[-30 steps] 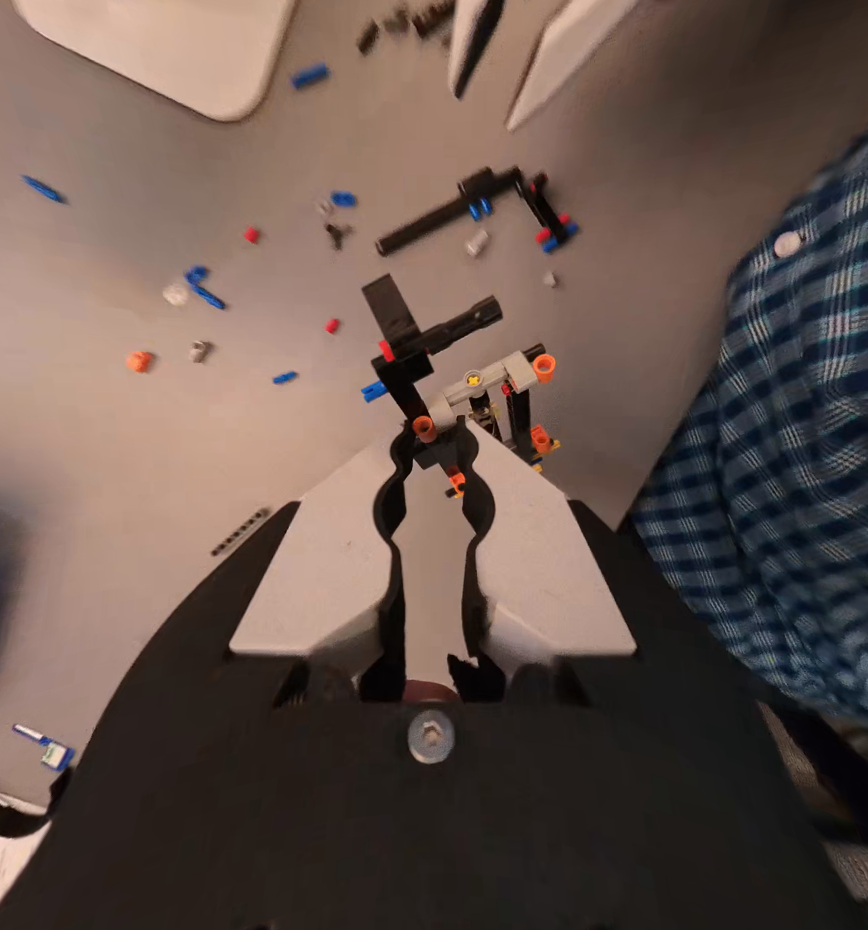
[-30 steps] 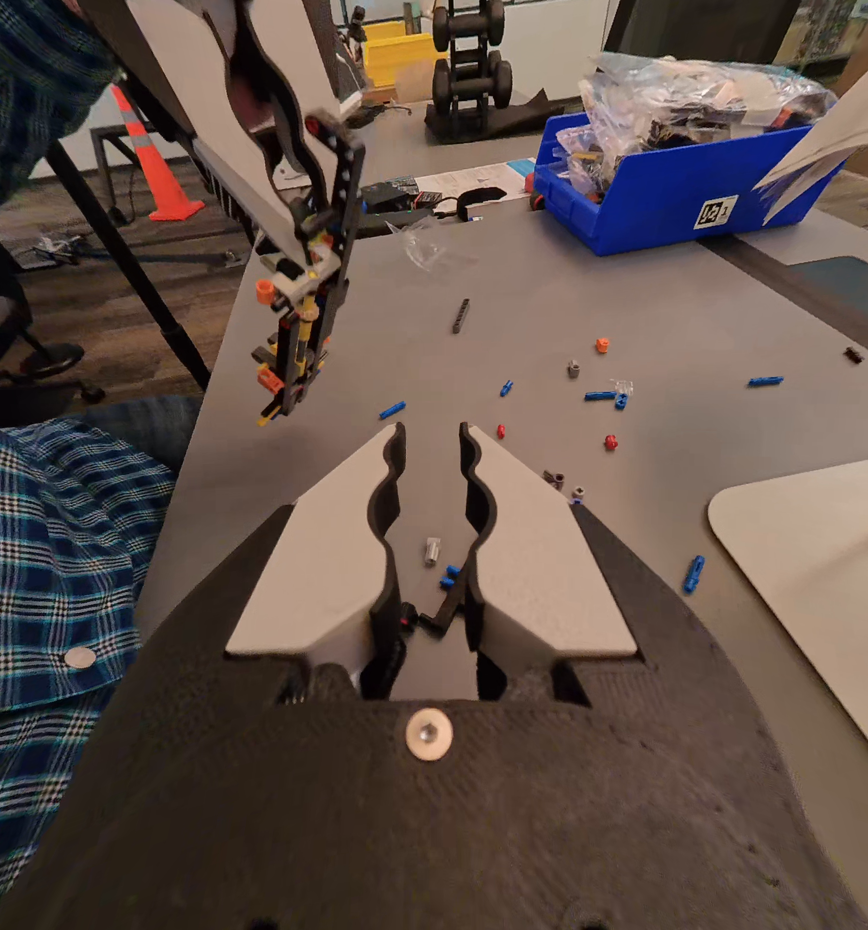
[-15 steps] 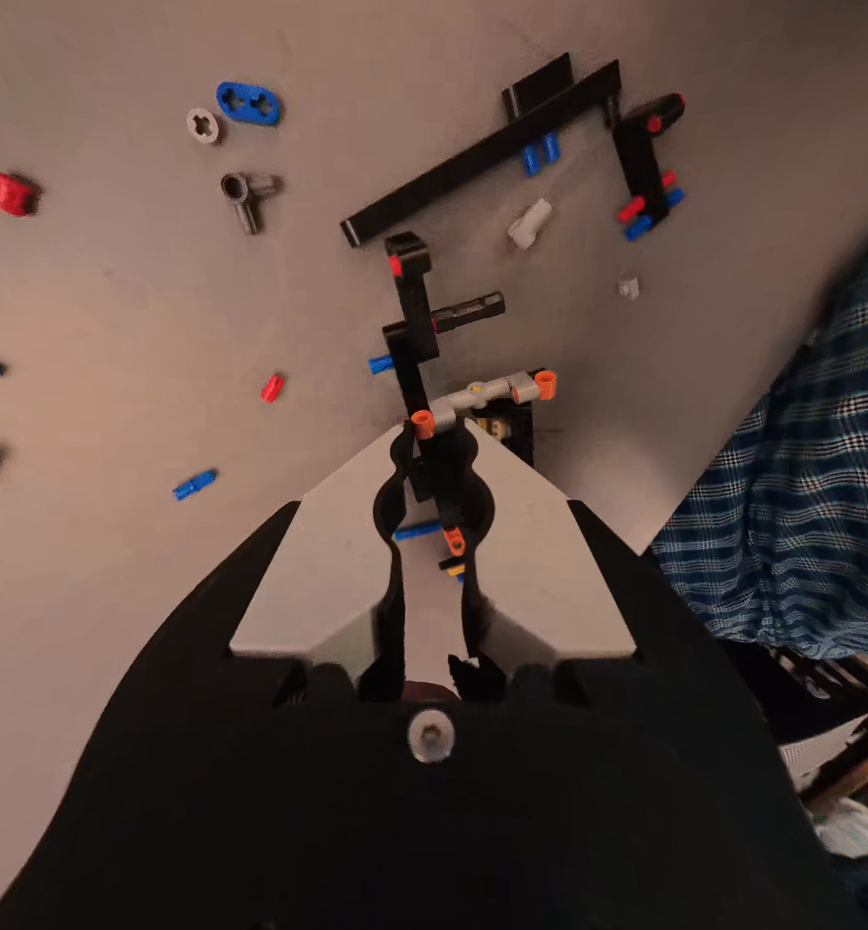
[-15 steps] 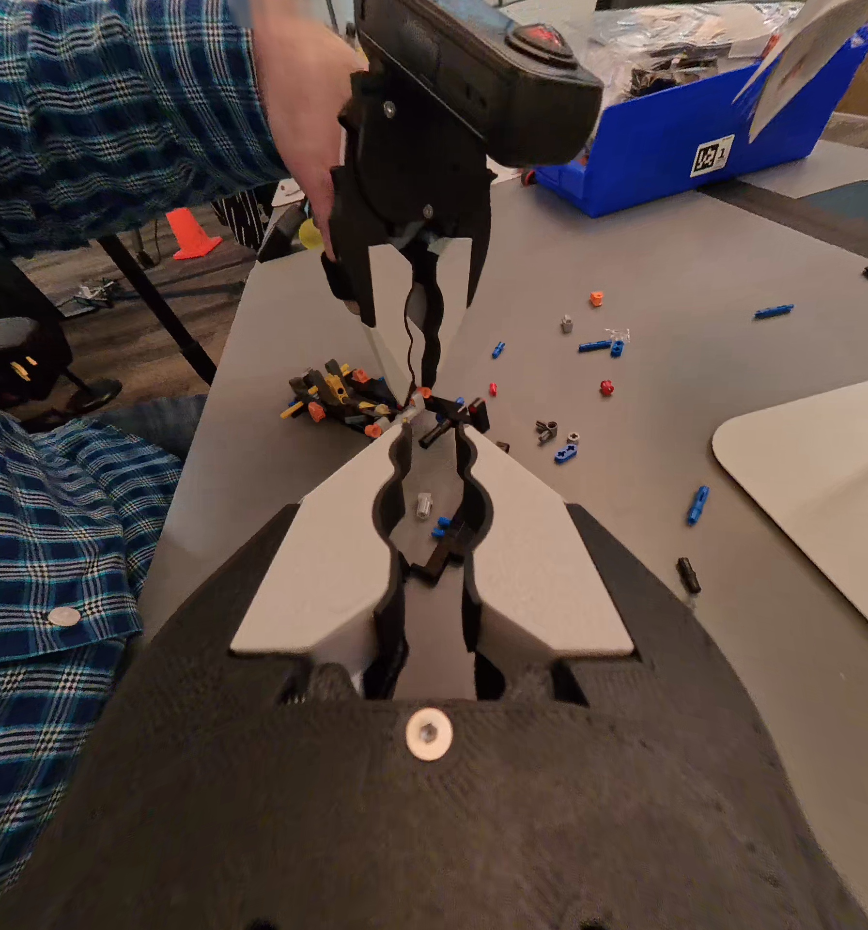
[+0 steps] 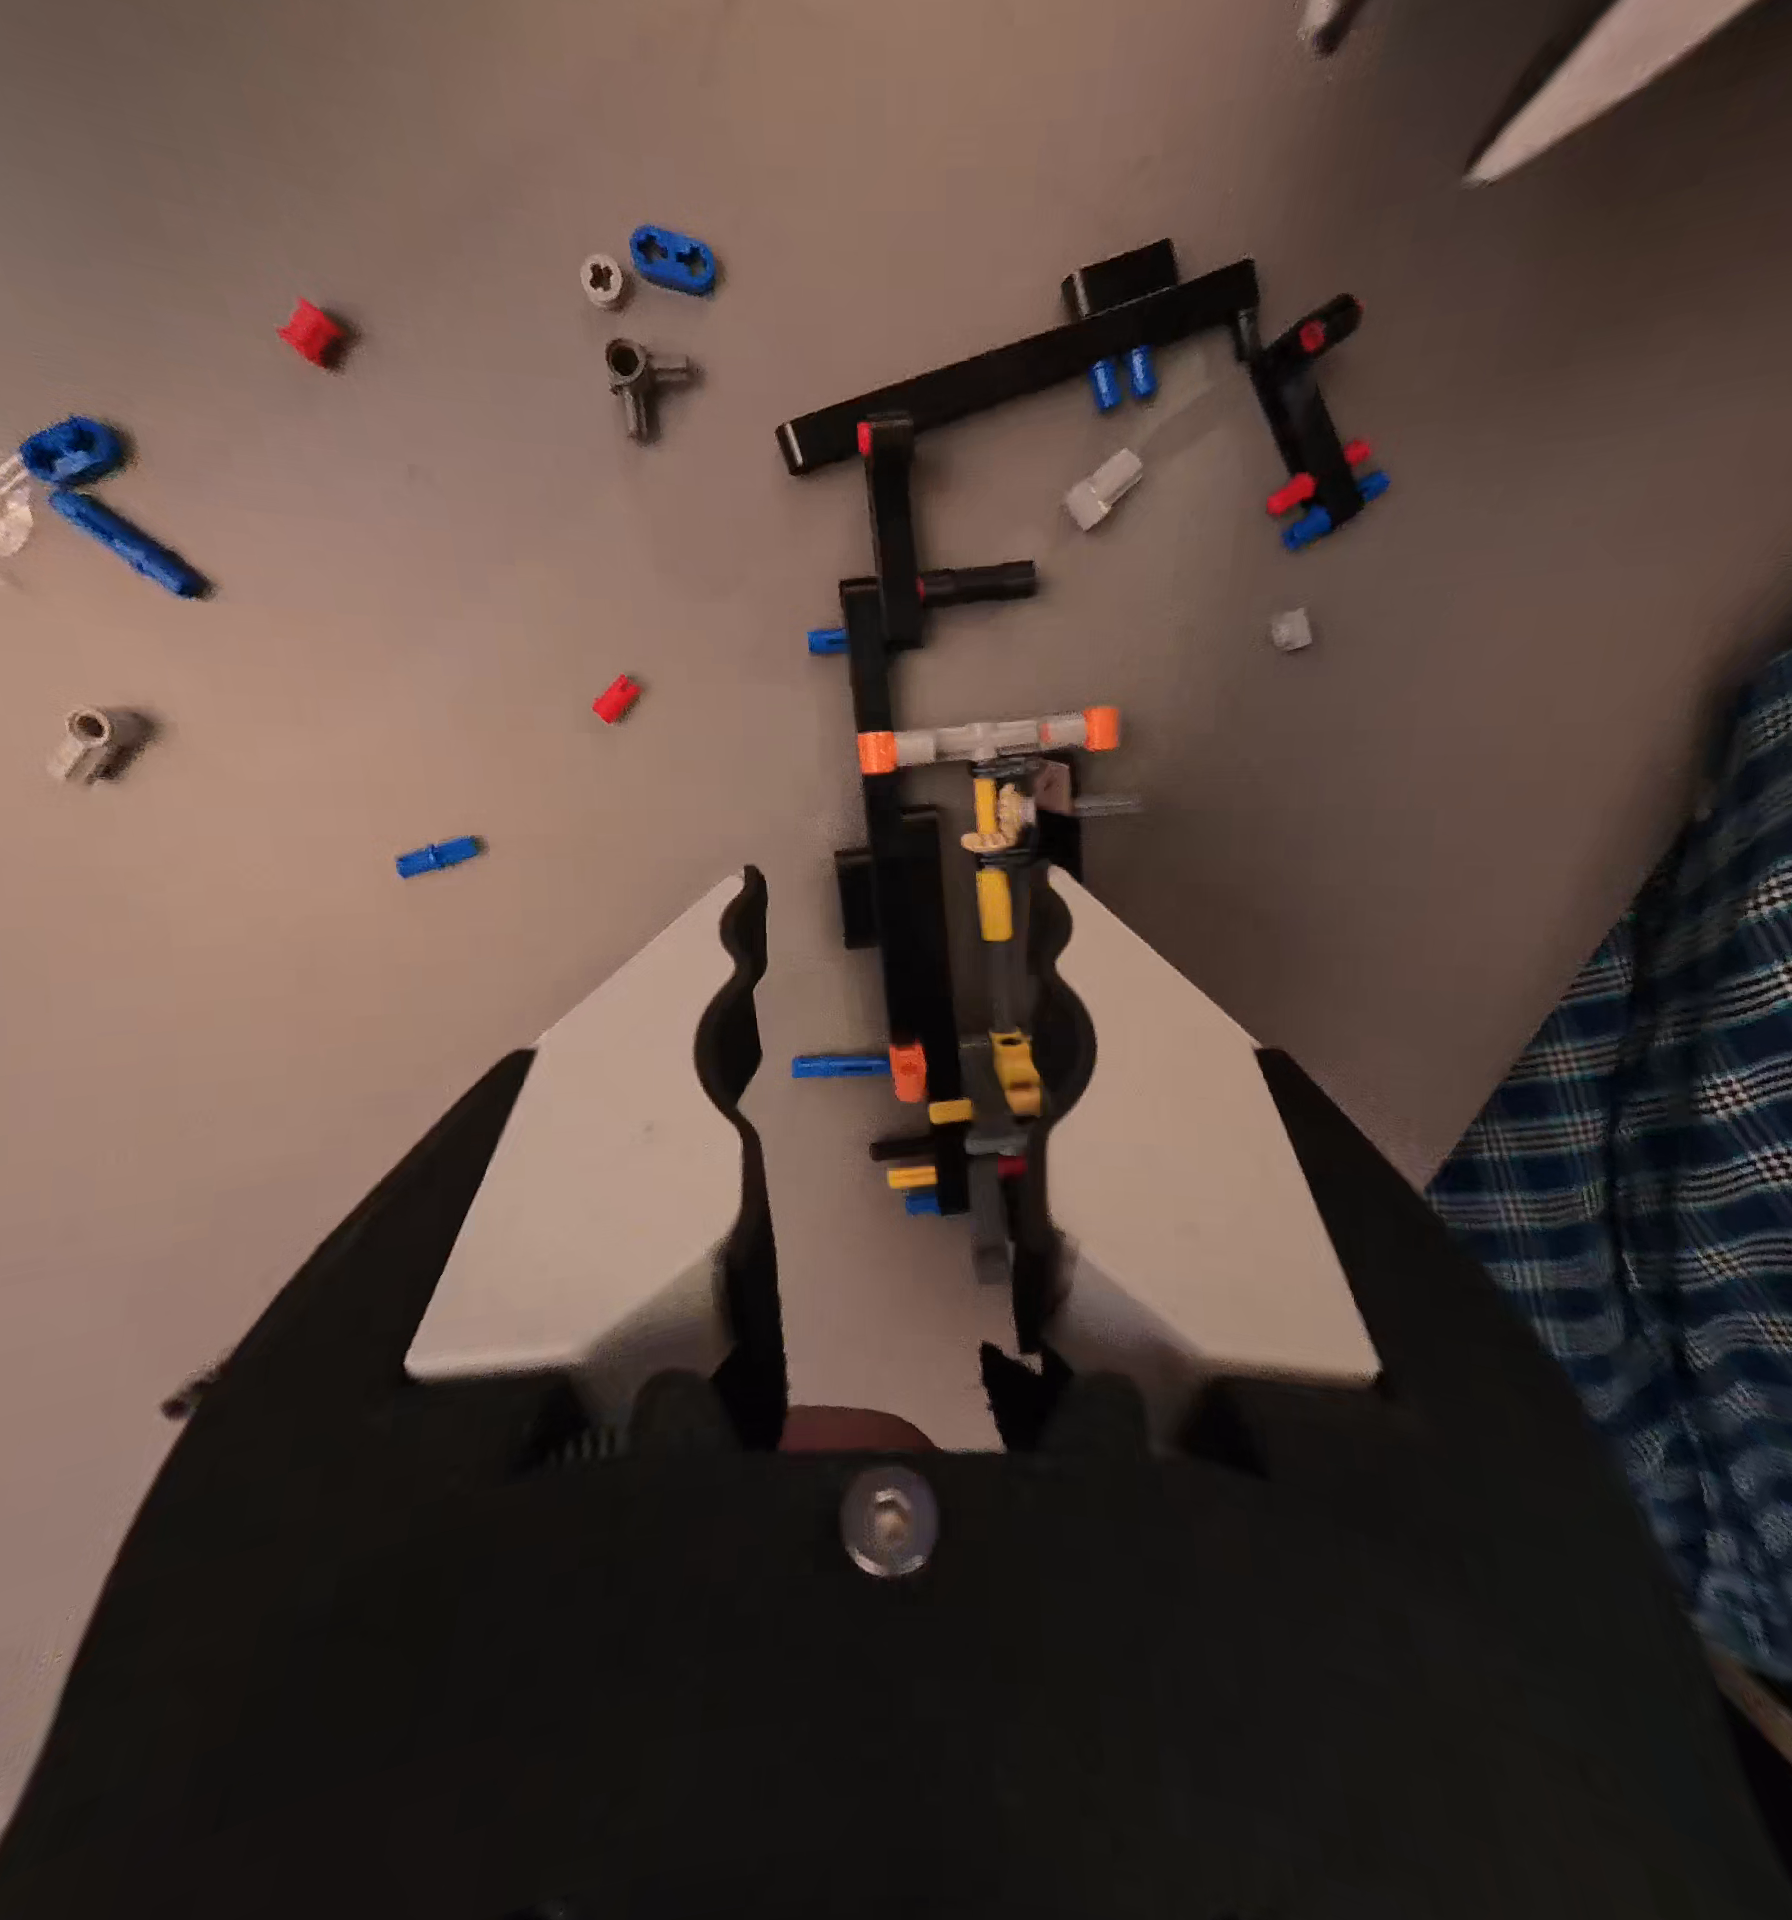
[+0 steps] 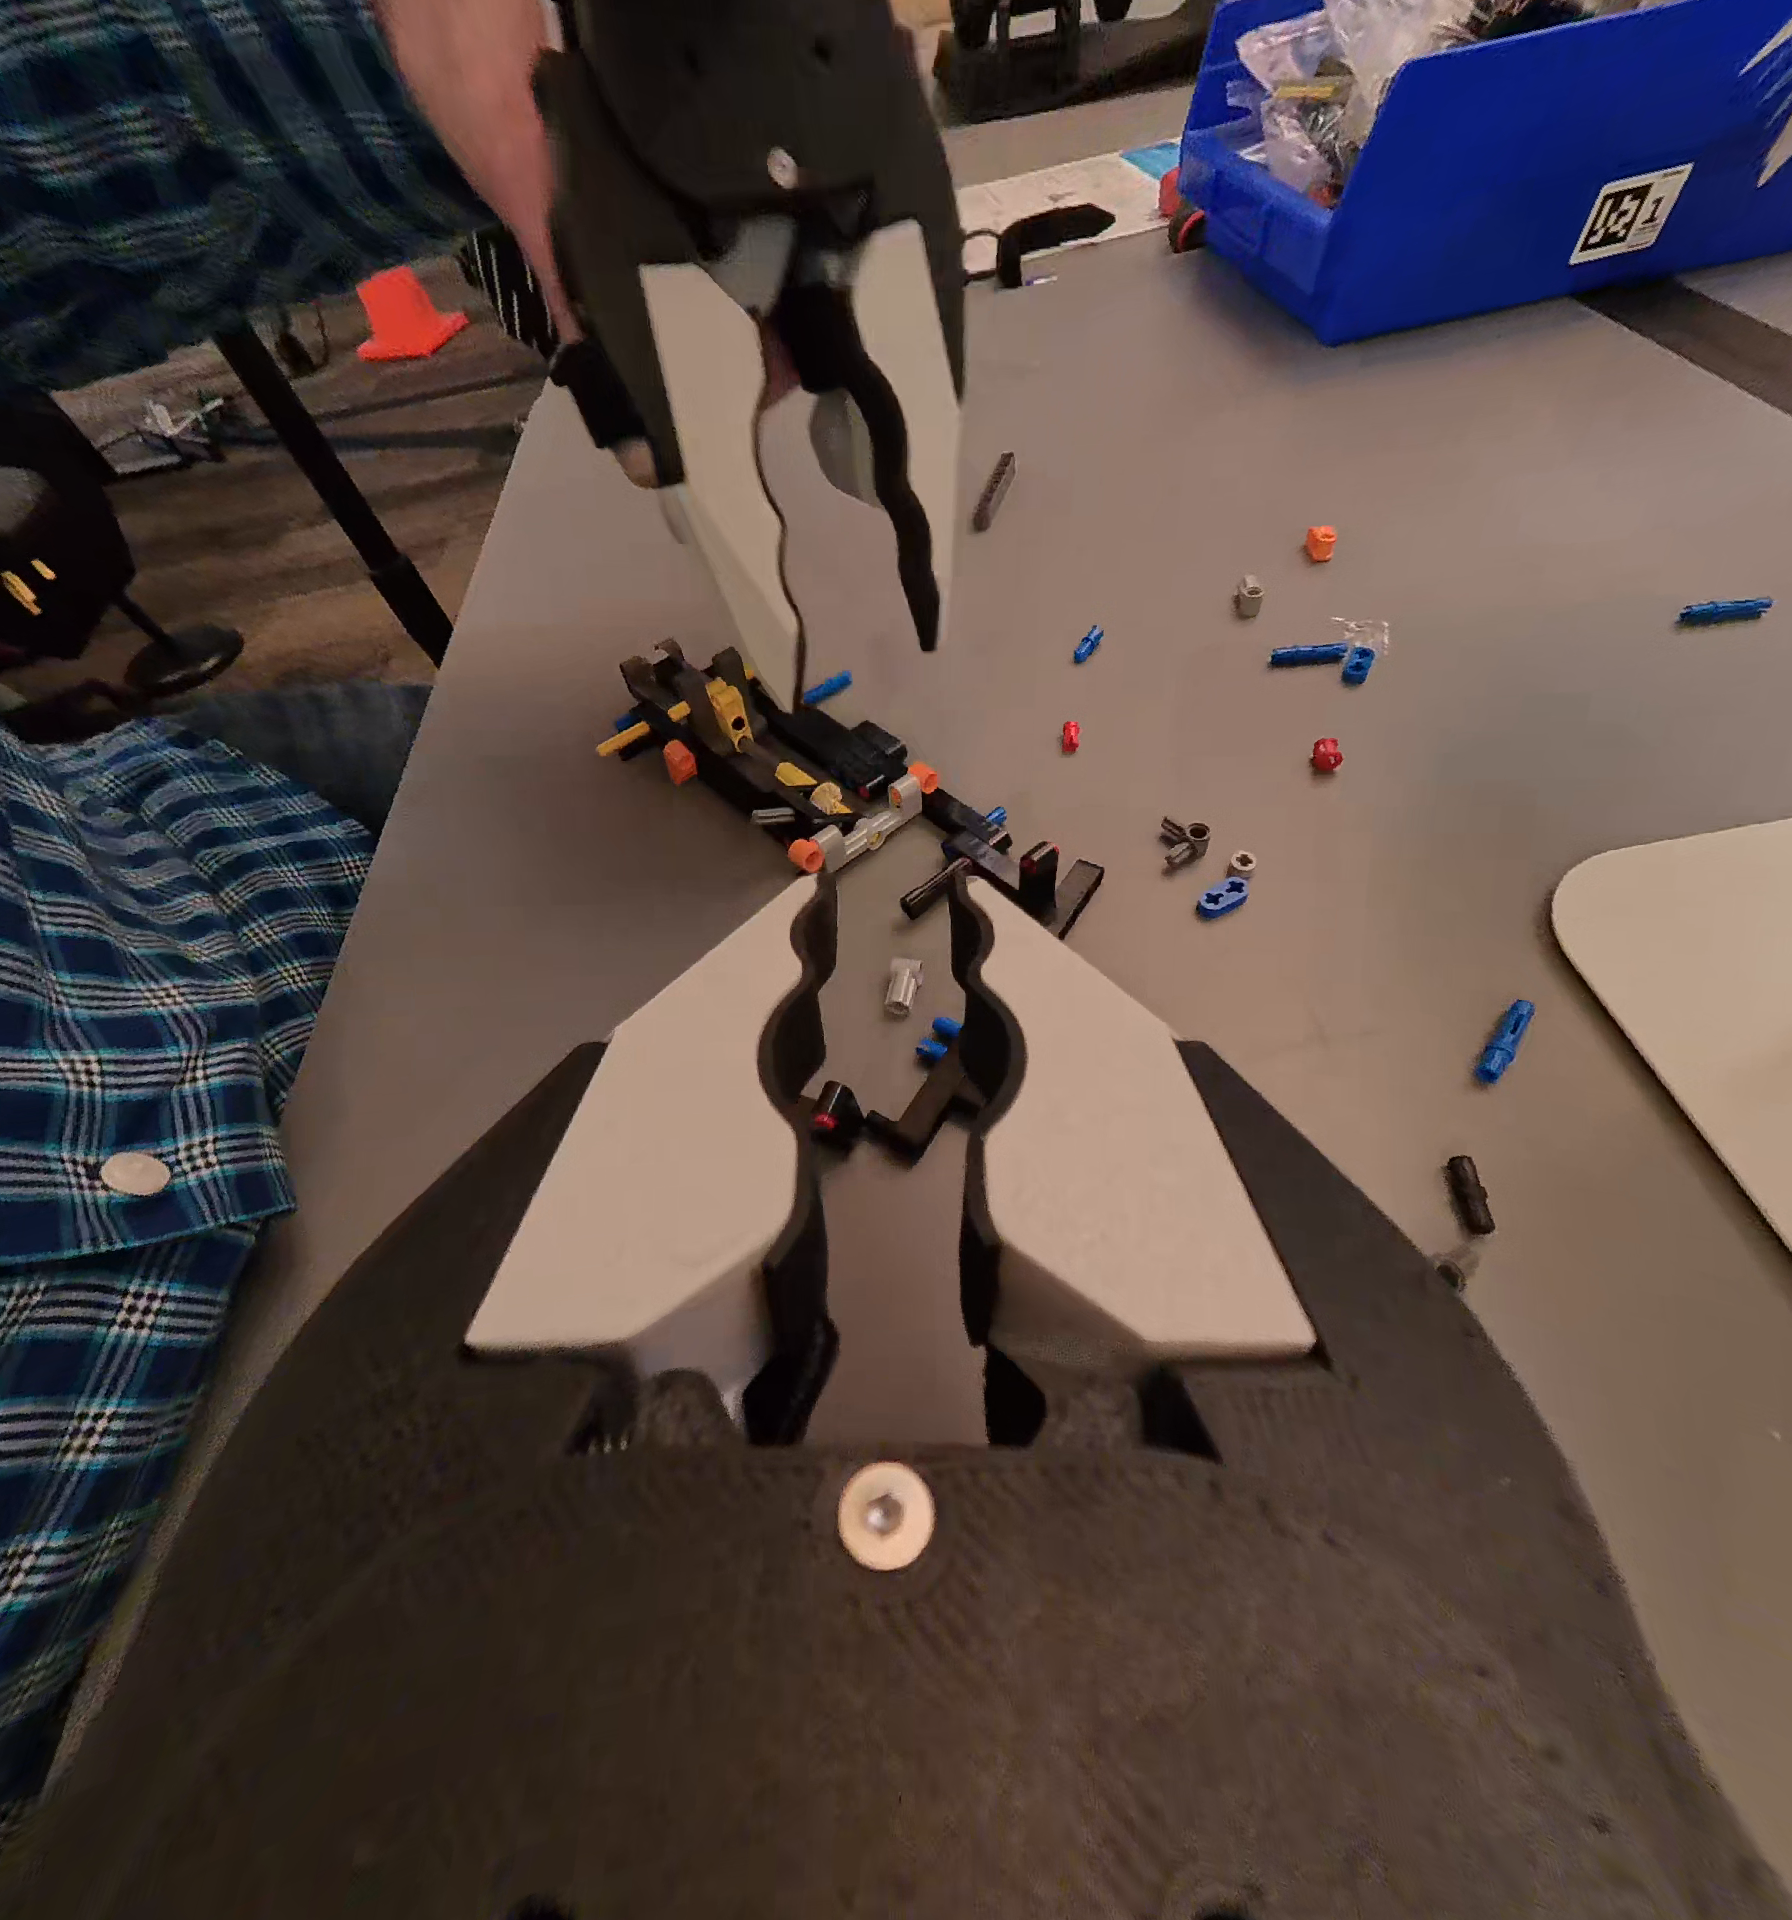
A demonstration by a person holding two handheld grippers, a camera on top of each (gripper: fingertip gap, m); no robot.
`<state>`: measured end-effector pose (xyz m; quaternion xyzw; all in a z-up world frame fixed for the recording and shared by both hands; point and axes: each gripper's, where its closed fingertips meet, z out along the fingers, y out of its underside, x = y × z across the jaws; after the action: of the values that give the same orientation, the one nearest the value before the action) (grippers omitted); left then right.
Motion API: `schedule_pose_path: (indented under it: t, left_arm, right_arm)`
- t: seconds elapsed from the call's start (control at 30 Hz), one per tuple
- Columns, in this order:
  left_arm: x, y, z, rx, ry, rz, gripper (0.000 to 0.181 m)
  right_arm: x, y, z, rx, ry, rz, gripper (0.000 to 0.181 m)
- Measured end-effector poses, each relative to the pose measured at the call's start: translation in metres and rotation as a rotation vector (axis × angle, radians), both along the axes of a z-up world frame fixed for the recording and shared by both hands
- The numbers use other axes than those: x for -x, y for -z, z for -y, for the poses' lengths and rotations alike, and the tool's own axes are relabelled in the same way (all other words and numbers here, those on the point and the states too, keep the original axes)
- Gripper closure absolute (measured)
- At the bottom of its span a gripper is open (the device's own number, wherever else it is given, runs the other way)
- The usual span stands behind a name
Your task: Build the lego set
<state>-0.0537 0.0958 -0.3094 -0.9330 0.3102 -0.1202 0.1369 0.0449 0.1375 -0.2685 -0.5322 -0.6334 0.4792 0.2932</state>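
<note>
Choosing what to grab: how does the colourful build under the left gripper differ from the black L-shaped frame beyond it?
The colourful build is straight, with orange, yellow and grey parts; the black frame bends in an L, with blue and red pins. The left gripper hangs open over the build; the right gripper over the frame's corner. Both lie on the table.

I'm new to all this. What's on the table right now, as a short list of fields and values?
Surface: grey table
Main item: partly built lego model, lying flat near the table edge
Left hand-held gripper: open, above the model, holding nothing
Right hand-held gripper: open, empty, over a black frame piece
Loose parts: blue pins, red and orange bushes, grey connectors scattered on the table
Storage: blue bin with bagged parts at the far side
Person: plaid sleeve beside the table
</note>
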Motion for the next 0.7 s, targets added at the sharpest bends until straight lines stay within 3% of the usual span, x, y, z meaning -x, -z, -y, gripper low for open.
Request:
schedule_pose_path:
  t: [0.1,0.23,0.5,0.63,0.7]
  left_arm:
    - [-0.013,-0.004,0.006,-0.116,-0.05,0.04,0.117]
    - [-0.022,0.014,0.011,-0.174,-0.051,-0.043,0.105]
    - [-0.024,0.021,0.005,-0.147,-0.143,0.044,0.139]
    - [-0.024,0.02,0.005,-0.131,-0.183,0.108,0.143]
    - [-0.025,0.018,0.004,-0.123,-0.207,0.155,0.154]
  right_arm:
    - [0.0,0.003,0.001,-0.013,-0.011,-0.003,0.161]
    - [0.001,0.002,0.002,0.02,-0.014,-0.022,0.161]
    - [-0.001,0.003,-0.002,0.02,-0.002,-0.028,0.163]
    - [-0.001,0.003,-0.002,0.021,-0.004,-0.033,0.163]
    - [-0.002,0.002,-0.003,0.029,-0.002,-0.035,0.163]
